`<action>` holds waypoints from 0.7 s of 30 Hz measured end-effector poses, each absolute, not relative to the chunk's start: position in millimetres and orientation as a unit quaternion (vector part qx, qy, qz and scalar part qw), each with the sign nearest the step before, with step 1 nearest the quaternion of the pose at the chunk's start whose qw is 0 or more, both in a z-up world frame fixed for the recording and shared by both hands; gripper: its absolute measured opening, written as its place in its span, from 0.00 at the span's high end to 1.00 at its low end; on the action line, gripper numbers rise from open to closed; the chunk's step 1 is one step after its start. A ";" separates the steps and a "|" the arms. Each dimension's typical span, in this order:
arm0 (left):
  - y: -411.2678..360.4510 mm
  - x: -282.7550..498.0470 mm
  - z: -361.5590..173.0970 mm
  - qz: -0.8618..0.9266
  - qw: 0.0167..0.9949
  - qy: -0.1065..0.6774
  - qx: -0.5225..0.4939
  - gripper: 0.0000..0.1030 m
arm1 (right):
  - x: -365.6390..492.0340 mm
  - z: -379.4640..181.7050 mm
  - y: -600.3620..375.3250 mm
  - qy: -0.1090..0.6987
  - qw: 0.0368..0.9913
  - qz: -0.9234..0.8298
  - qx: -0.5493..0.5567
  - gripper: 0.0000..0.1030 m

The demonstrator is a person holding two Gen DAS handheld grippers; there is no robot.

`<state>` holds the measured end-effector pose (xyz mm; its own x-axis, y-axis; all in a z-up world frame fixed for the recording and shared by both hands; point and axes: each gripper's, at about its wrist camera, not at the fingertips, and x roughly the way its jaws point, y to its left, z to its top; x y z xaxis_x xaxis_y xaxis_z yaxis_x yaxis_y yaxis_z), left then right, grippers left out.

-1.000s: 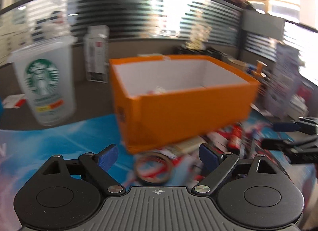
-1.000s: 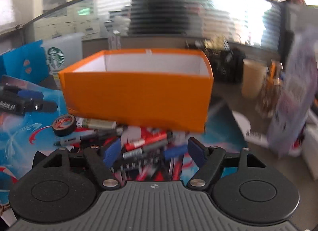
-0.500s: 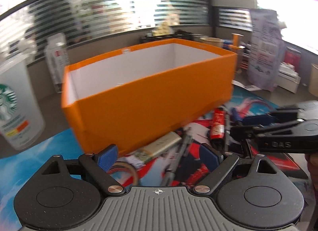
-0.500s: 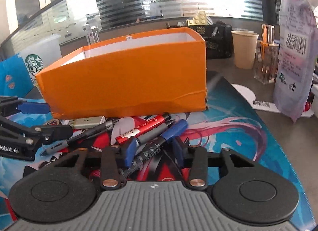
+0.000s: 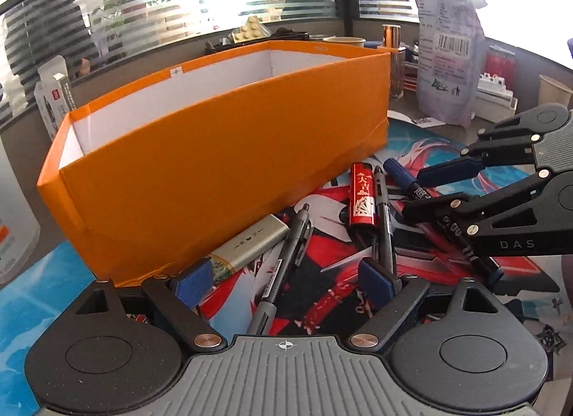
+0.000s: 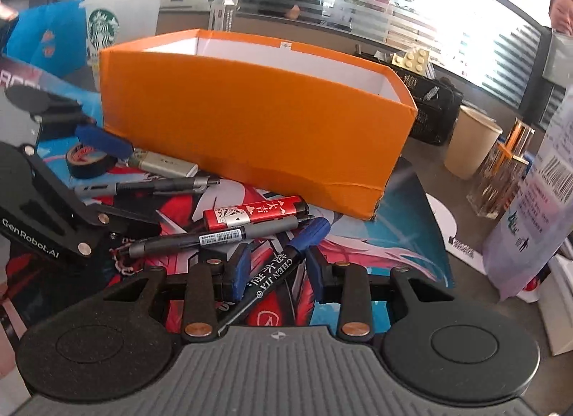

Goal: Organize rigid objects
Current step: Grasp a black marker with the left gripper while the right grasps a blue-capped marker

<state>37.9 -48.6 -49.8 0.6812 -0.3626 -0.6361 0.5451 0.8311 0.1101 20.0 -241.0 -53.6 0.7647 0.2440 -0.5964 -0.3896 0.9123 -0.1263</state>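
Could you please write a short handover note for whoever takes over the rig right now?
Right gripper: jaws have just been closing, apparently shut on the blue-capped marker, which sits askew.
Left gripper: open, jaws just narrowing, grey pen between the pads, untouched.
Orange box stands behind the pile; its floor is hidden.
Done: nothing visibly boxed.
Left: marker, grey pen, red lighter, silver case, tape roll, barcode pen.

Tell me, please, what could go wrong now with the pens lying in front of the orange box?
1. The right gripper has closed around the blue-capped marker, which lies at an angle between its fingers; it may twist or slip when lifted.
2. The left gripper has been closing over a grey pen, with the silver lighter at one pad; it may catch both.
3. The two grippers work close together above the same pile and could collide.
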 end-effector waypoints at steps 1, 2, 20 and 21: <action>-48.9 35.7 -49.7 -0.247 0.908 0.304 0.150 0.41 | 21.3 -53.4 -242.9 0.299 0.932 0.171 -0.114 0.69; -48.8 34.0 -49.1 -0.246 0.909 0.300 0.151 0.51 | 21.9 -53.5 -244.3 0.298 0.933 0.173 -0.108 0.68; -42.3 20.7 -46.3 -0.222 0.915 0.332 0.052 0.93 | 16.8 -53.2 -235.3 0.286 0.939 0.150 -0.117 0.86; -41.8 19.7 -45.6 -0.220 0.916 0.332 0.051 0.93 | 16.1 -53.1 -235.6 0.286 0.939 0.148 -0.119 0.88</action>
<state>19.7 -41.8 -45.6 0.6832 -0.3682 -0.6306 0.4365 0.8982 -0.0516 16.1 -235.6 -53.1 0.7928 0.2092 -0.5724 -0.3452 0.9282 -0.1389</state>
